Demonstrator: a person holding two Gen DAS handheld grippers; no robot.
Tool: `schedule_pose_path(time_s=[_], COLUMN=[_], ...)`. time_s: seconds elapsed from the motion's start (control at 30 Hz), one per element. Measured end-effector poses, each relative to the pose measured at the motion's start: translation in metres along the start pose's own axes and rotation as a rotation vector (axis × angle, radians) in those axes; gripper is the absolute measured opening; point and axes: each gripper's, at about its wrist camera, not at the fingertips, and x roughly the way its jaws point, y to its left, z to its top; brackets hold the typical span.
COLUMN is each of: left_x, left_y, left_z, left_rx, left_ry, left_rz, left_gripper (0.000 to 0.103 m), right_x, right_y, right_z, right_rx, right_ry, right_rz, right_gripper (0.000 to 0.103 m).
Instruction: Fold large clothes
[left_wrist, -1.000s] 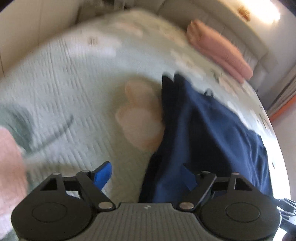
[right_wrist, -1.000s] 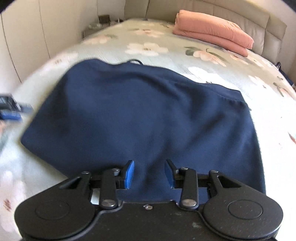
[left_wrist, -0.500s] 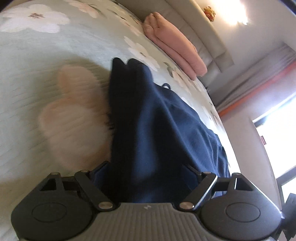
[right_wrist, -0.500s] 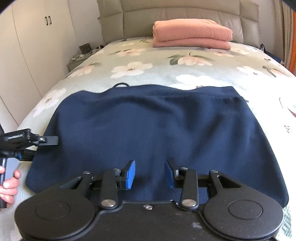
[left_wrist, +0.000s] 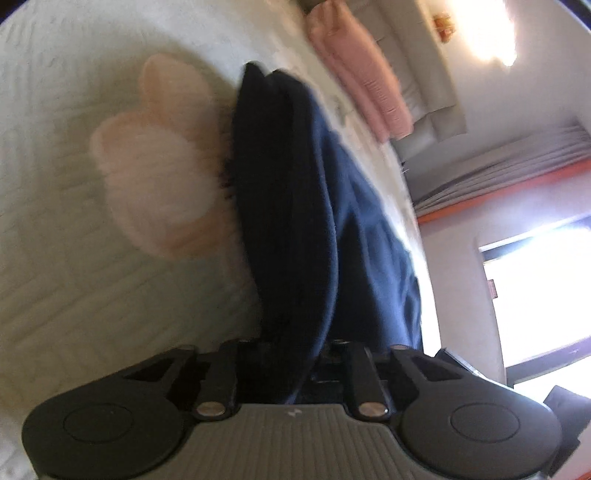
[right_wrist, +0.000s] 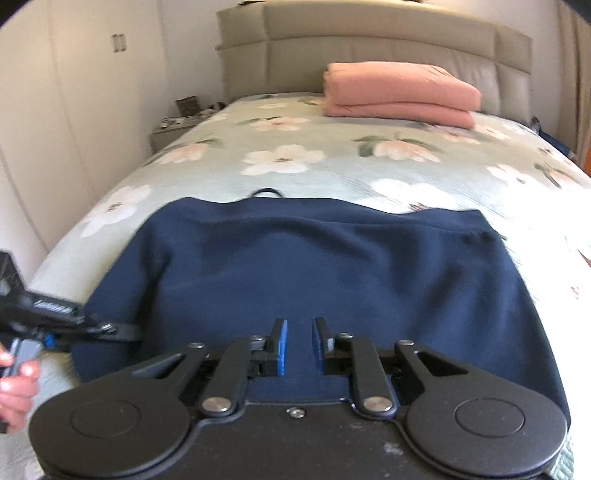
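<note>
The left gripper (left_wrist: 288, 354) has just closed on the left edge of the navy garment (right_wrist: 332, 266), which lies flat near the bed's (right_wrist: 332, 170) foot; the right gripper (right_wrist: 298, 345) hovers unclenched over its near hem, so a fold can likely start

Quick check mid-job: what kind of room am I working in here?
Almost certainly a bedroom: the navy blue garment lies on a bed with a floral quilted bedspread, a padded beige headboard, and folded pink blankets stacked near it.
</note>
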Motion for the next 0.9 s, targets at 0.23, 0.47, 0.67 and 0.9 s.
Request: schedule_pose_path(time_s=[0.23, 0.47, 0.67, 0.9], left_x=[-0.021, 0.011, 0.053, 0.118], left_y=[-0.048, -0.118, -0.178, -0.231], left_z=[0.009, 0.008, -0.01, -0.024], left_rx=[0.077, 0.213, 0.303, 0.319], left_ry=[-0.069, -0.044, 0.014, 0.069], left_rz=[-0.171, -0.278, -0.322, -0.364], left_gripper=[0.013, 0.013, 0.013, 0.013], right_x=[0.037, 0.037, 0.035, 0.026], right_y=[0.018, 0.015, -0.014, -0.079], right_z=[-0.044, -0.056, -0.06, -0.065], right_rx=[-0.085, -0.072, 0.063, 0.403], right_ry=[0.175, 0.114, 0.088, 0.091], right_rz=[0.004, 0.027, 0.128, 0.29], right_gripper=[0.009, 0.007, 0.007, 0.006])
